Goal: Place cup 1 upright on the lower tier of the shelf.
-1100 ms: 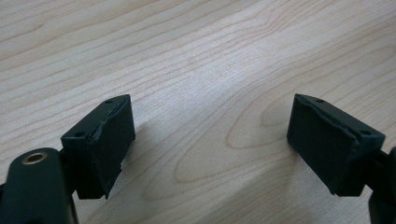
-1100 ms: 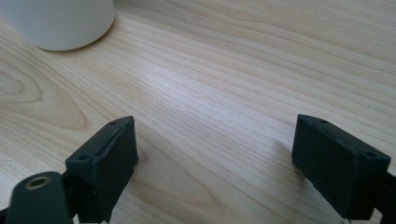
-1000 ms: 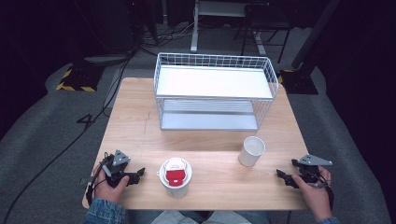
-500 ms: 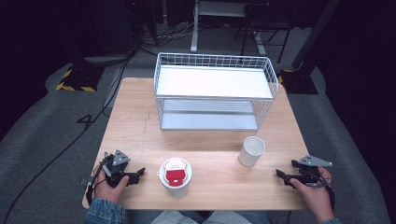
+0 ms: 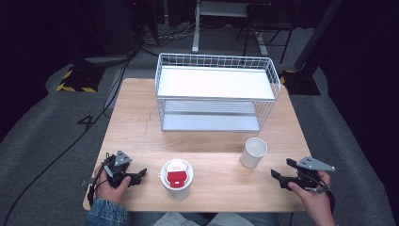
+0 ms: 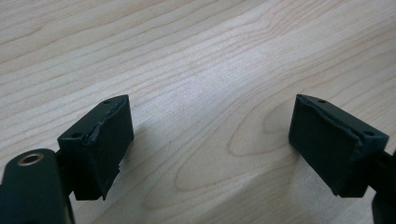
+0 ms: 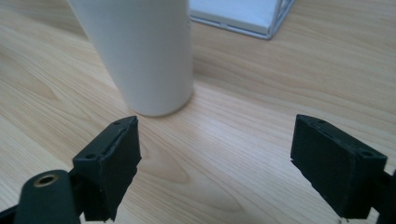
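High view: worktop (image 5: 141, 117) carries a wire rack (image 5: 216, 94) at the far side. White cup (image 5: 254, 152), open and upright, stands on the near side of the rack, toward its right end. Lidded cup (image 5: 177, 179) with a red label on top stands nearer the person, off the rack's left half. Left gripper (image 5: 140, 174) lies low just left of the lidded cup, not touching it; right gripper (image 5: 275, 175) sits near the white cup on its near right, apart from it. Finger spacing is hard to read from above.

Left gripper view: fingers (image 6: 105, 144) spread wide, released, bare wood grain between them. Lidded cup out of frame.

Right gripper view: fingers (image 7: 112, 163) spread wide, gripping nothing. White cup (image 7: 140, 51) stands just ahead of the left finger, its rim cut off at the top; a corner of the rack (image 7: 243, 16) shows behind it.
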